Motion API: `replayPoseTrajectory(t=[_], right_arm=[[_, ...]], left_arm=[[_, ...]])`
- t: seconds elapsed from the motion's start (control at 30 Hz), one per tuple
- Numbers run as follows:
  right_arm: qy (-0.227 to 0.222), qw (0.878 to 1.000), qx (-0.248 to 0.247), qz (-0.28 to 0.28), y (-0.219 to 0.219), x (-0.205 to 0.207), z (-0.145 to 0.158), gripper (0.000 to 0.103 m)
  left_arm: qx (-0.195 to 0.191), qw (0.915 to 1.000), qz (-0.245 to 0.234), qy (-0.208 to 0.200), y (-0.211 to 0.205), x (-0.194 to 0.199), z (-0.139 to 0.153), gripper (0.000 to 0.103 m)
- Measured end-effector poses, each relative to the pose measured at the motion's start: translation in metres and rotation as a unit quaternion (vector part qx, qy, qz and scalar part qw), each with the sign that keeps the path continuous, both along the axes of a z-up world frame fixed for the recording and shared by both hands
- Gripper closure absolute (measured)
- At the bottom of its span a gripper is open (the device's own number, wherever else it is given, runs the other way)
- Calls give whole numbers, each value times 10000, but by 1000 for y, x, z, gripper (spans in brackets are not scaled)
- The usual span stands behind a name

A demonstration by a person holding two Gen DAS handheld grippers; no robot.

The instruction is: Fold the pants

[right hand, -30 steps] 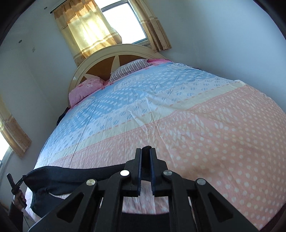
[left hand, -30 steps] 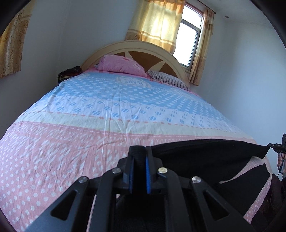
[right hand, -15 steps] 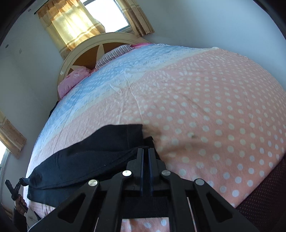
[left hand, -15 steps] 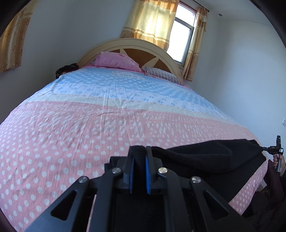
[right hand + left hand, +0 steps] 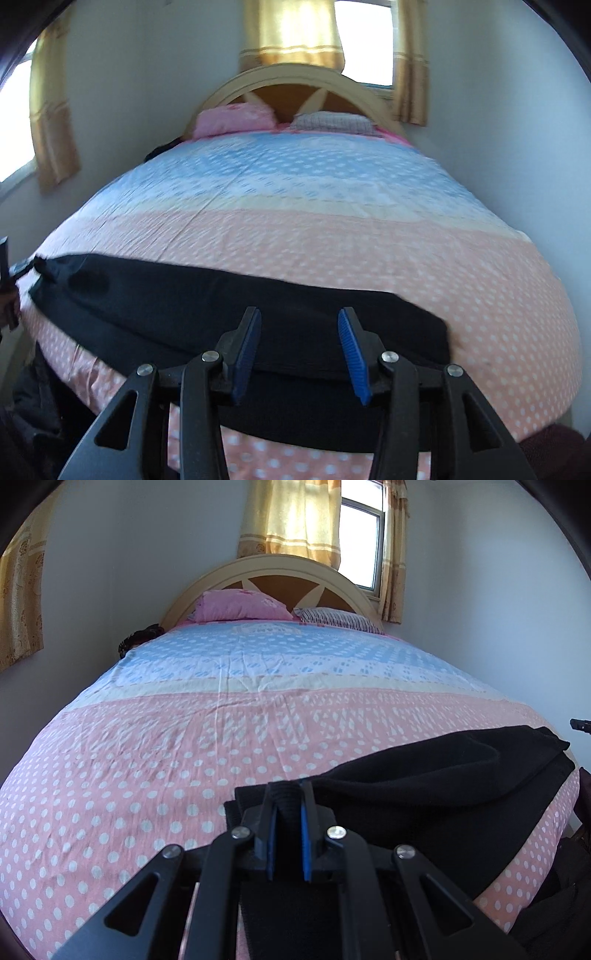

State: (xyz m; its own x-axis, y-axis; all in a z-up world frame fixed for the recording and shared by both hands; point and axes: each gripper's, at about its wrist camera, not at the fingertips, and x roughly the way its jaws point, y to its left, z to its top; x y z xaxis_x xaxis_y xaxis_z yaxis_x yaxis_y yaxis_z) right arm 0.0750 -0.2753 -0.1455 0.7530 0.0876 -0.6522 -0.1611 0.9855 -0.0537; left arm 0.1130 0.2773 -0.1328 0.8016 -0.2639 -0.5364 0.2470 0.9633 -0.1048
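Black pants (image 5: 221,306) lie stretched across the near edge of the bed, on the pink dotted sheet. In the left wrist view the pants (image 5: 424,797) run from my left gripper toward the right edge. My left gripper (image 5: 288,794) is shut on one end of the pants, with black cloth pinched between its blue pads. My right gripper (image 5: 299,325) is open just above the other end of the pants and holds nothing. The left gripper's tip also shows at the far left of the right wrist view (image 5: 22,267).
The bed (image 5: 221,738) has a pink, cream and blue dotted sheet. A pink pillow (image 5: 240,605) and a striped pillow (image 5: 336,618) lie by the headboard (image 5: 269,570). Dark clothes (image 5: 140,638) sit at the far left corner. Walls stand close on both sides.
My right gripper has opened and let go of the pants, which now lie flat on the bed. The left gripper stays shut on its end; both views have tilted up toward the headboard.
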Motion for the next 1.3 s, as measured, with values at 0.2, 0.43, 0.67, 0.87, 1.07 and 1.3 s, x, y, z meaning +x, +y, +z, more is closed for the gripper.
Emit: replayPoseTrajectory(t=[0.2, 0.43, 0.67, 0.87, 1.07, 1.3], right_arm=[[525, 9849, -723, 1481, 127, 33, -46, 57], [693, 9635, -1419, 2164, 193, 49, -82, 57], [584, 9669, -1322, 2105, 205, 62, -67, 99], [528, 9649, -857, 2424, 195, 33, -36, 99], [970, 9551, -1078, 2585, 204, 21, -77, 99], [1034, 9580, -848, 2538, 199, 34, -79, 99]], left_arm=[[-24, 10000, -14, -19, 0, 0, -2, 92], [218, 9996, -168, -95, -1, 4, 4, 92], [361, 9984, -313, -294, 3, 13, 21, 92], [271, 9979, -415, -427, 15, -2, 25, 92], [343, 9985, -414, -57, 18, -21, -11, 89], [590, 9980, -224, 76, 42, -45, -17, 67]])
